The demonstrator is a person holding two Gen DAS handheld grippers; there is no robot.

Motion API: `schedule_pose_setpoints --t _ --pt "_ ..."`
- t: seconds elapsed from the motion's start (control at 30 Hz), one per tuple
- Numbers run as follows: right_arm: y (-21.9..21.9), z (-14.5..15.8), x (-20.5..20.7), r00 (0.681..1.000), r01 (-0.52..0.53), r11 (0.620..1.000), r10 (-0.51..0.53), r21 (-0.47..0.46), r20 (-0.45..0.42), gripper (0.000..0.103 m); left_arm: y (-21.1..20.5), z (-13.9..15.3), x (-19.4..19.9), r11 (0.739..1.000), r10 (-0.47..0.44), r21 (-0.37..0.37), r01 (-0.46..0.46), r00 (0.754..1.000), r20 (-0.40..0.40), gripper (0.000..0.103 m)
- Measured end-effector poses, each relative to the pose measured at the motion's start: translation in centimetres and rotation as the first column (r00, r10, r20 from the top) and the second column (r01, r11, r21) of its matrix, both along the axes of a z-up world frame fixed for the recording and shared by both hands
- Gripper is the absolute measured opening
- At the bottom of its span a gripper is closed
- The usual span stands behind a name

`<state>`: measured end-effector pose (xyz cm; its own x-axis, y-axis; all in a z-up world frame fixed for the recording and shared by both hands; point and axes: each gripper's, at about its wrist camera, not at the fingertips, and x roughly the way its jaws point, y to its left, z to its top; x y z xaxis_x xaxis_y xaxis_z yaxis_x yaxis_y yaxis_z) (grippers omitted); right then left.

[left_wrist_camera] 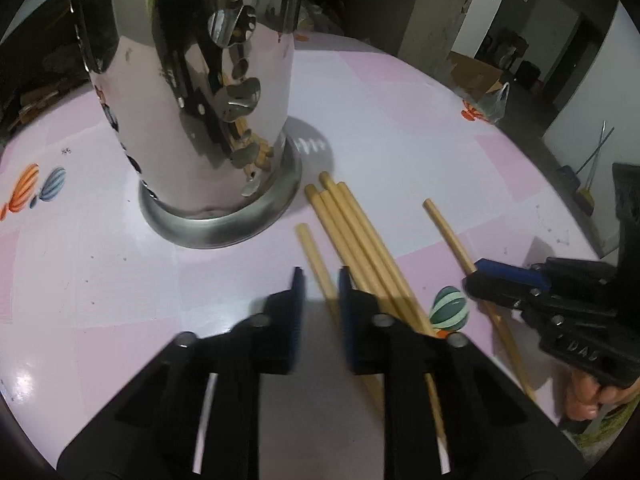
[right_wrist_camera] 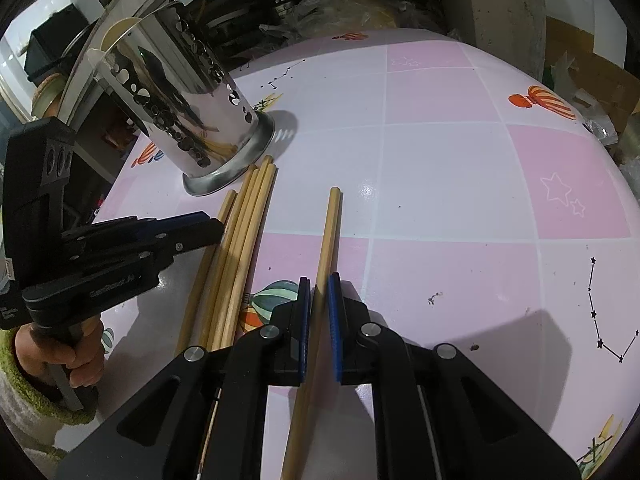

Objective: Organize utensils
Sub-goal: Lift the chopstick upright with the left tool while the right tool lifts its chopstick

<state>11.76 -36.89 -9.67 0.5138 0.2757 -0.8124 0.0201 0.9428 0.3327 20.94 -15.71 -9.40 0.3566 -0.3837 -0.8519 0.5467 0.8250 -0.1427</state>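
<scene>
Right gripper (right_wrist_camera: 319,320): lower centre of its view, jaws closed on a lone chopstick (right_wrist_camera: 329,232) lying between the pads.
Chopstick axis: lengthwise along the fingers, its far end toward the frame's top.
Holder (right_wrist_camera: 192,120): steel, perforated, upper left on the table (right_wrist_camera: 440,184).
Left gripper (left_wrist_camera: 320,300): nearly closed, empty, over the bundle (left_wrist_camera: 352,232).
Nearer hand: left, holder just ahead.
Pose: both point steeply downward.

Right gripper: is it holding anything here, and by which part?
The right gripper is shut on a single chopstick lying apart from the bundle, gripped partway along its length. The left gripper holds nothing.
</scene>
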Motion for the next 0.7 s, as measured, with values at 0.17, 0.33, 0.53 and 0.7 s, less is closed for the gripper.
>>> schedule_pose_setpoints --t 0.17,0.33,0.53,0.7 --pt "0.0 0.0 0.0 1.000 0.000 1.000 0.000 -0.001 -0.001 0.010 1.4 -0.1 -0.6 1.000 0.008 -0.013 -0.009 1.000 -0.020 0.009" --pt "0.1 0.0 0.1 1.000 -0.004 1.000 0.004 -0.012 -0.004 0.010 3.1 0.1 -2.0 1.000 0.019 -0.009 -0.019 0.999 -0.031 0.008" --pt "0.2 0.1 0.4 1.000 -0.016 1.000 0.016 -0.012 -0.025 0.011 4.0 0.3 -2.0 1.000 0.023 -0.015 -0.024 0.998 -0.058 0.009" --pt "0.2 0.5 0.7 1.000 -0.012 1.000 0.012 -0.027 -0.027 0.028 3.9 0.5 -1.1 1.000 0.018 -0.018 -0.019 0.998 -0.067 0.021"
